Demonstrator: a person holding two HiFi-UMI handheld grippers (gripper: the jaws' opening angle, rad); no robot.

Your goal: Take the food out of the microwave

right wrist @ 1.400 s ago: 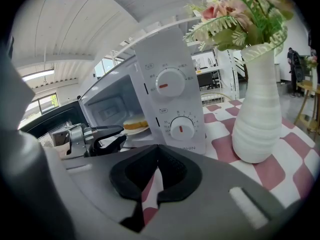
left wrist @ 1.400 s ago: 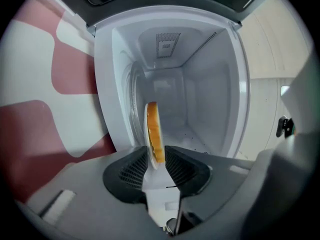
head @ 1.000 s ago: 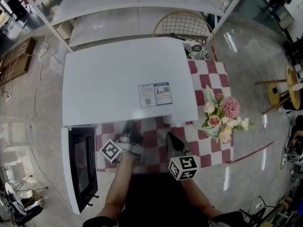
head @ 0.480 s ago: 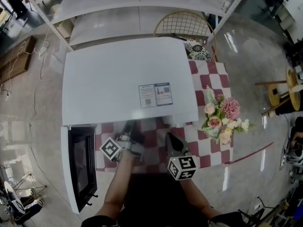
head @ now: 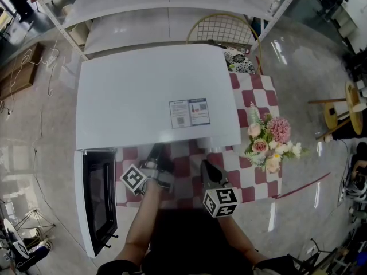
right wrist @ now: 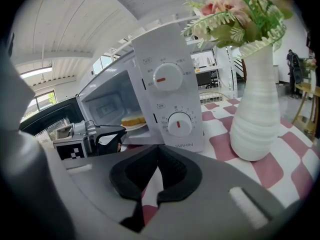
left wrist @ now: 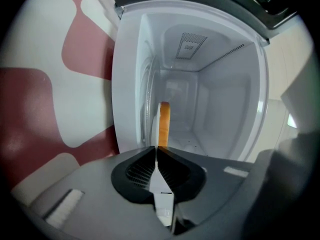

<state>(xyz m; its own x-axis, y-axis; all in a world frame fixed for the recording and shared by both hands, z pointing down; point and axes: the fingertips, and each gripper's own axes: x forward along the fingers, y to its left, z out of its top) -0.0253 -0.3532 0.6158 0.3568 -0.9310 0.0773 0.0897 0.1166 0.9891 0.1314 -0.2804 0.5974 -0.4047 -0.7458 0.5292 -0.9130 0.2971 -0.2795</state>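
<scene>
The microwave [head: 149,96] stands on the left part of the checked desk [head: 252,182]. Its mouth faces the front edge and its door [head: 94,202] is swung wide to the left, so the cavity is free to reach into. Inside lies a white plate [right wrist: 135,126] carrying the food [right wrist: 133,119], a yellow-brown piece that looks like bread. It has not left the oven.

The left gripper [left wrist: 157,151] is held level at the mouth, rolled onto its side. That roll seems chosen so the fingers [left wrist: 140,171] meet the flat plate from above and below. They have just been closing and are now pressed together, with the near rim of the plate running in between them as a thin white edge. I judge this to be a pinch on the rim, ready for drawing the plate out toward the front edge.

The right gripper [right wrist: 157,151] hangs over the front edge before the control panel, tilted downward. Its fingers [right wrist: 175,176] stand slightly apart with nothing between them. It is probably kept aside to leave the opening clear and to support the plate once it is out.

A white vase [right wrist: 255,114] of flowers sits near the right edge, well clear of the path.
</scene>
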